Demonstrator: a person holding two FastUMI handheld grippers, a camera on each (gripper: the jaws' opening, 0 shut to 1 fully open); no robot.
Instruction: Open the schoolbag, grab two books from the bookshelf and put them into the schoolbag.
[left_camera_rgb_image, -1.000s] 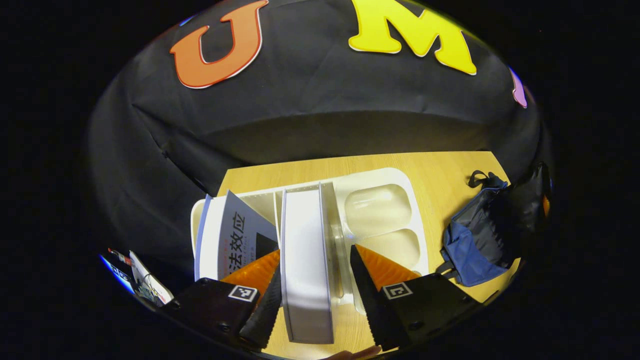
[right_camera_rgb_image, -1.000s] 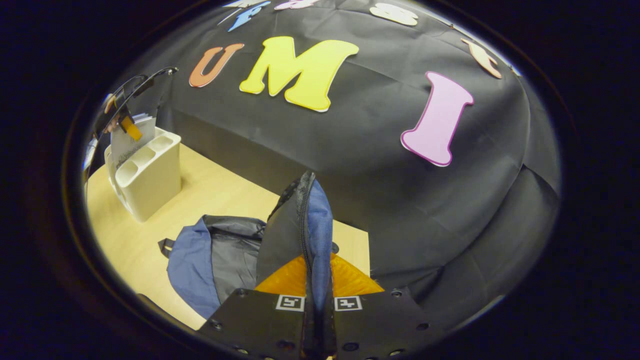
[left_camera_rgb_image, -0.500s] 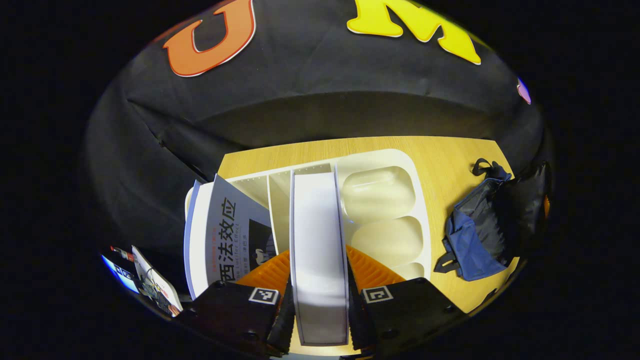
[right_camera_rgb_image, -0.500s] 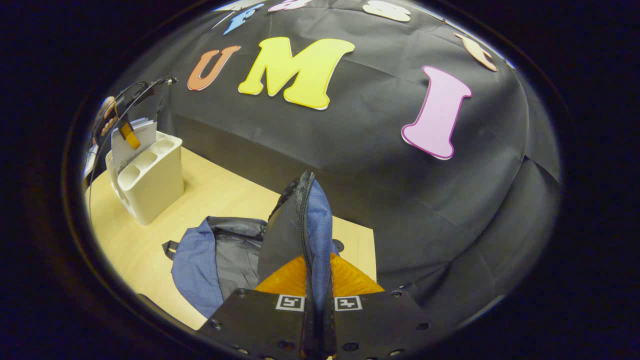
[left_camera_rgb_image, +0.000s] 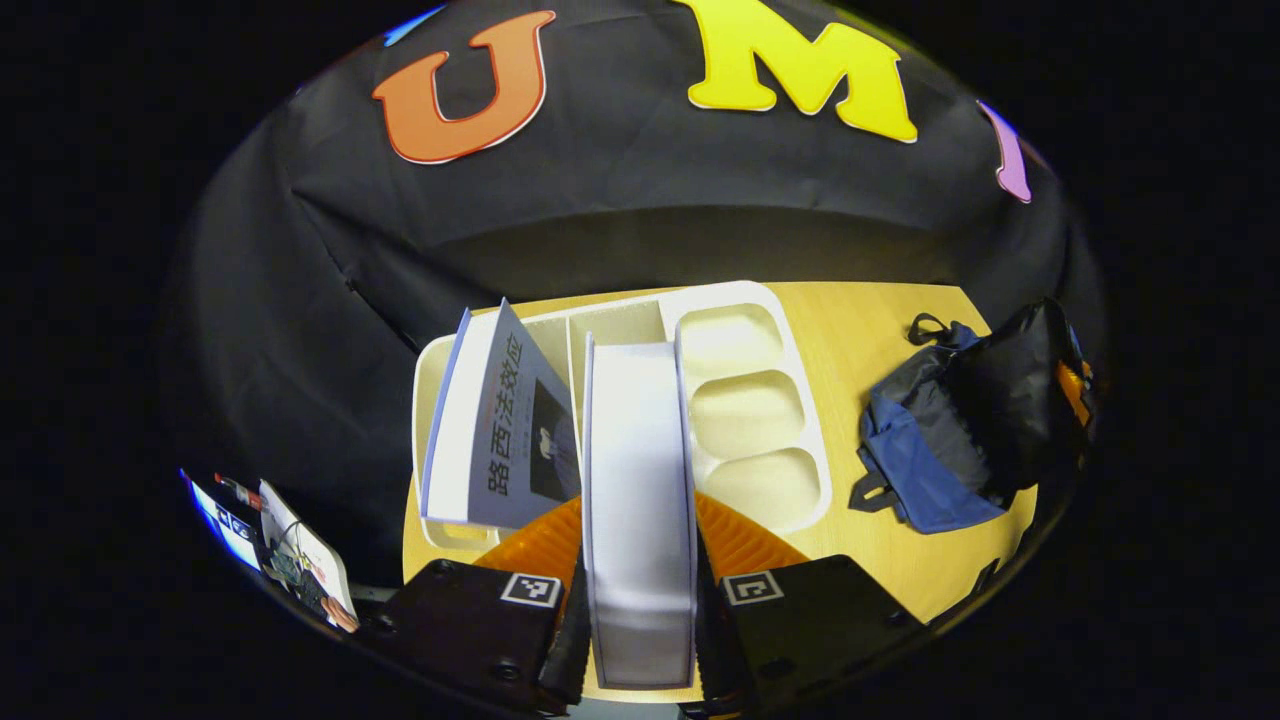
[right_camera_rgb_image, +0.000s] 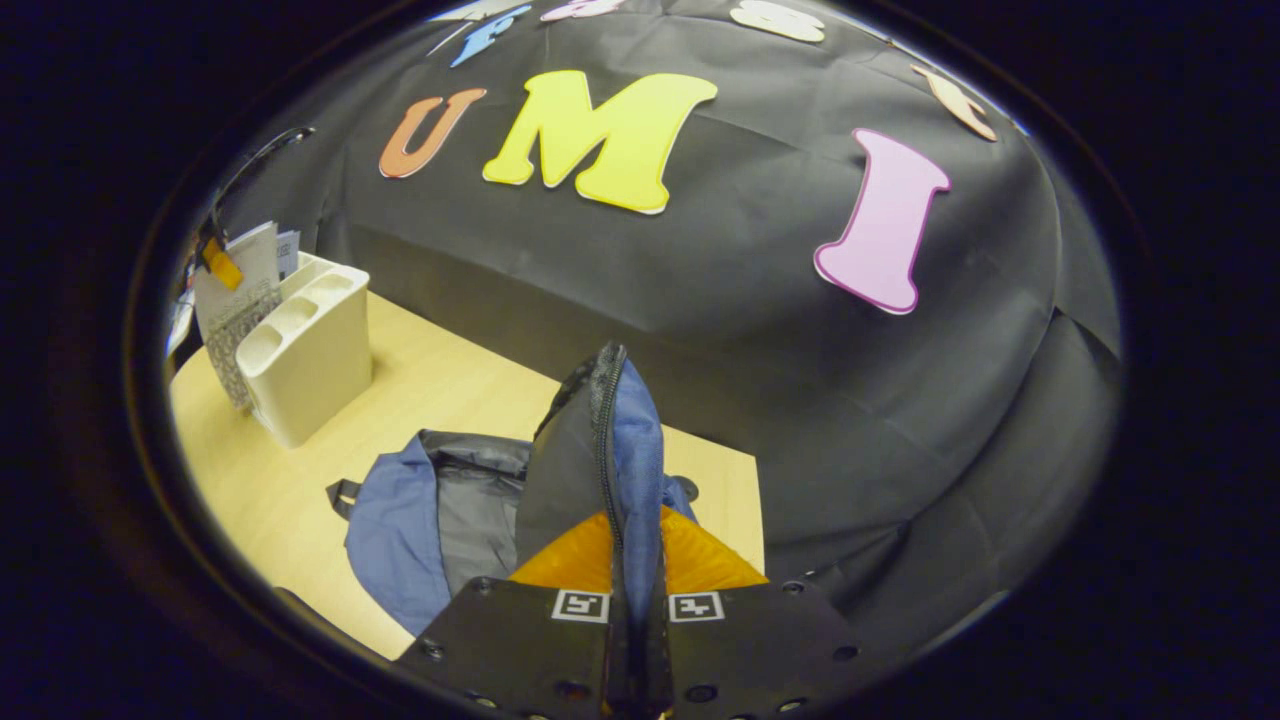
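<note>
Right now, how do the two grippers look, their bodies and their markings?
The left gripper and the right gripper each have a black, blocky body with screw heads and two small square black-and-white tags, one beside each finger. The fingers are wedge-shaped with ribbed faces.

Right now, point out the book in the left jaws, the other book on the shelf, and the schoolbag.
Gripped book (left_camera_rgb_image: 640, 470), left gripper view, page edge.
Leaning book (left_camera_rgb_image: 515, 430), left gripper view, front cover.
Schoolbag (right_camera_rgb_image: 400, 520), right gripper view, blue outer fabric.

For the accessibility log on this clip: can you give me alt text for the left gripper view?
The left tool is shut on a thick white book, held edge-on above a cream plastic bookshelf caddy on a light wooden table. A second grey-covered book leans in the caddy's left slot, and a blue and black fabric schoolbag lies to the right.
</note>
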